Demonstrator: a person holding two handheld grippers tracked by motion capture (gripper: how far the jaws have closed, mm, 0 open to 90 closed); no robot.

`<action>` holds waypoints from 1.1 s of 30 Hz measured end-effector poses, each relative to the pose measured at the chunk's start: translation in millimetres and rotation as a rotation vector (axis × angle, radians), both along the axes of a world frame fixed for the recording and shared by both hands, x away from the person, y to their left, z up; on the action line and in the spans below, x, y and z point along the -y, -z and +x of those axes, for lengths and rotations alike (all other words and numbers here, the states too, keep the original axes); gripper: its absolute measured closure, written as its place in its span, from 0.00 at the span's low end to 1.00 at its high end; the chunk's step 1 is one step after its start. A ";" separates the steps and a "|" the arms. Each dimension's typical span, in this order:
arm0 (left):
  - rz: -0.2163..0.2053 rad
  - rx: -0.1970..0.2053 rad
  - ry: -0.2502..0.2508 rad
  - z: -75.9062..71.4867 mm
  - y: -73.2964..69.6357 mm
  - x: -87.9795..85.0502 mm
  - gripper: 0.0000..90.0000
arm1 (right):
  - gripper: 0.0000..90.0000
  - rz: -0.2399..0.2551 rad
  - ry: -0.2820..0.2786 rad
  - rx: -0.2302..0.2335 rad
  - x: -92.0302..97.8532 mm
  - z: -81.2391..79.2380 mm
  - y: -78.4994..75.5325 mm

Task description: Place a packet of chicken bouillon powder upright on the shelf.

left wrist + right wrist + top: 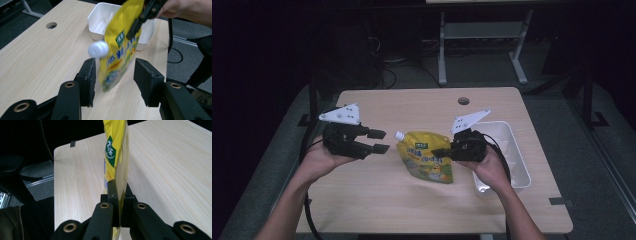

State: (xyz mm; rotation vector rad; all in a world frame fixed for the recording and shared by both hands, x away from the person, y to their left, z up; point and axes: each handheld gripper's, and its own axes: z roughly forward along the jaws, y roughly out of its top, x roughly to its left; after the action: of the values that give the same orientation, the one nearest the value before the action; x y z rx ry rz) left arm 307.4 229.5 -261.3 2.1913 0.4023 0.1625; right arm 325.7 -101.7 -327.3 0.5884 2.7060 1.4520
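Hanging from the right gripper (441, 151), a yellow spouted drink pouch (428, 163) sits over the middle of the light wooden table (377, 200). Its white screw cap (399, 135) points up and toward the person's left, and its printed front, with a green label and cartoon artwork, faces the high camera. In the left gripper view the pouch's lower corner seems to hover just above the tabletop, though blur makes contact hard to judge.

In the right gripper view the two black jaws are pressed together on the pouch's thin edge, the foil rising edge-on between them. The right hand (489, 167) wraps that tool from behind, with its grey three-cornered plate on top.

To the pouch's left, apart from it, the left gripper (379, 141) is held in the left hand (319, 159); its jaws stand spread with nothing between them and aim toward the cap. In its own view the pouch hangs beyond the gap between the jaws.

Behind the right hand, near the table's right edge, lies a white rectangular plastic tub (517, 155), partly hidden by the hand. A round cable hole (463, 101) marks the far side of the tabletop.
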 end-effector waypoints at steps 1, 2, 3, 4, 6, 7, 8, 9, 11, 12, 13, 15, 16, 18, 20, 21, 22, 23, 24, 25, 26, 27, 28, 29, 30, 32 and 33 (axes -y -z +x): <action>0.000 0.005 -0.005 -1.7 1.3 -1.9 0.57 | 1.00 0.000 0.001 0.000 0.8 0.4 -1.0; 0.001 0.005 -0.009 -3.2 2.8 -3.8 0.56 | 1.00 -0.003 0.003 -0.001 1.9 0.9 -2.5; 0.005 0.006 -0.011 -4.2 4.6 -5.6 0.55 | 1.00 -0.005 0.003 0.001 3.0 1.6 -4.0; 0.008 0.008 -0.020 -5.6 7.0 -8.2 0.55 | 1.00 -0.006 0.005 0.002 4.2 2.3 -5.6; 0.003 0.002 -0.030 -6.9 11.6 -11.9 0.54 | 1.00 -0.004 0.008 0.004 6.8 3.8 -8.9; 0.007 0.001 -0.038 -7.5 14.3 -14.1 0.54 | 1.00 -0.003 0.012 0.006 8.2 4.2 -10.6; 0.005 -0.001 -0.044 -8.2 17.3 -16.1 0.54 | 1.00 -0.003 0.016 0.008 9.6 4.8 -12.4; 0.007 -0.004 -0.048 -8.7 19.9 -18.3 0.53 | 1.00 -0.006 0.018 0.008 10.8 5.4 -14.2; 0.008 -0.003 -0.053 -9.4 22.4 -20.3 0.53 | 1.00 -0.015 0.022 0.011 13.0 7.0 -17.6; 0.008 -0.004 -0.061 -10.9 26.6 -24.1 0.52 | 1.00 -0.020 0.024 0.017 14.6 8.3 -19.7; 0.008 -0.004 -0.061 -10.9 26.6 -24.1 0.52 | 1.00 -0.020 0.024 0.017 14.6 8.3 -19.7; 0.009 -0.001 -0.071 -13.5 31.8 -28.6 0.52 | 1.00 -0.022 0.032 0.020 17.7 10.5 -24.0; 0.009 -0.001 -0.075 -14.7 33.4 -29.7 0.51 | 1.00 -0.022 0.034 0.019 18.7 11.1 -25.6; 0.010 0.004 -0.082 -17.2 36.9 -32.1 0.51 | 1.00 -0.022 0.034 0.021 21.2 12.5 -29.2; 0.008 -0.001 -0.088 -18.8 39.7 -34.1 0.51 | 1.00 -0.019 0.038 0.022 22.9 13.4 -31.6; 0.007 -0.002 -0.091 -19.6 41.7 -35.3 0.50 | 1.00 -0.020 0.042 0.021 23.9 14.1 -33.0; 0.006 -0.001 -0.093 -20.4 44.2 -36.7 0.50 | 1.00 -0.019 0.042 0.020 24.8 14.9 -34.3; 0.002 -0.003 -0.096 -21.0 45.8 -37.3 0.50 | 1.00 -0.021 0.043 0.023 26.0 16.1 -35.8; 0.004 -0.002 -0.098 -21.4 47.7 -38.3 0.49 | 1.00 -0.022 0.045 0.022 26.7 16.7 -36.8; 0.007 -0.001 -0.104 -22.1 49.6 -39.1 0.49 | 1.00 -0.022 0.047 0.024 27.7 17.8 -38.0; 0.007 0.002 -0.108 -22.8 51.3 -40.2 0.47 | 1.00 -0.022 0.048 0.026 28.8 18.8 -39.3; 0.003 0.001 -0.112 -23.4 52.9 -41.1 0.47 | 1.00 -0.022 0.050 0.030 29.8 19.6 -40.4; 0.002 0.002 -0.116 -24.0 54.7 -41.9 0.46 | 1.00 -0.019 0.053 0.028 30.9 20.2 -41.5; 0.002 0.002 -0.121 -24.7 56.3 -42.8 0.46 | 1.00 -0.019 0.055 0.028 32.1 20.9 -42.7; 0.004 0.001 -0.125 -25.3 58.5 -44.1 0.46 | 1.00 -0.021 0.056 0.028 33.1 21.4 -43.9; 0.002 0.001 -0.130 -26.4 61.6 -46.1 0.45 | 1.00 -0.021 0.058 0.030 35.5 22.9 -46.7; 0.001 0.001 -0.134 -27.2 63.7 -47.6 0.44 | 1.00 -0.021 0.061 0.030 36.3 23.2 -47.7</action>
State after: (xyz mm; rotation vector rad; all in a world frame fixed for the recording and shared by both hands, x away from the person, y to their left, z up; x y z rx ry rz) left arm 280.2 277.1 -325.0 2.1658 0.5488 0.2376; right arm 349.0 -138.0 -279.7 0.6372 2.6518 1.4054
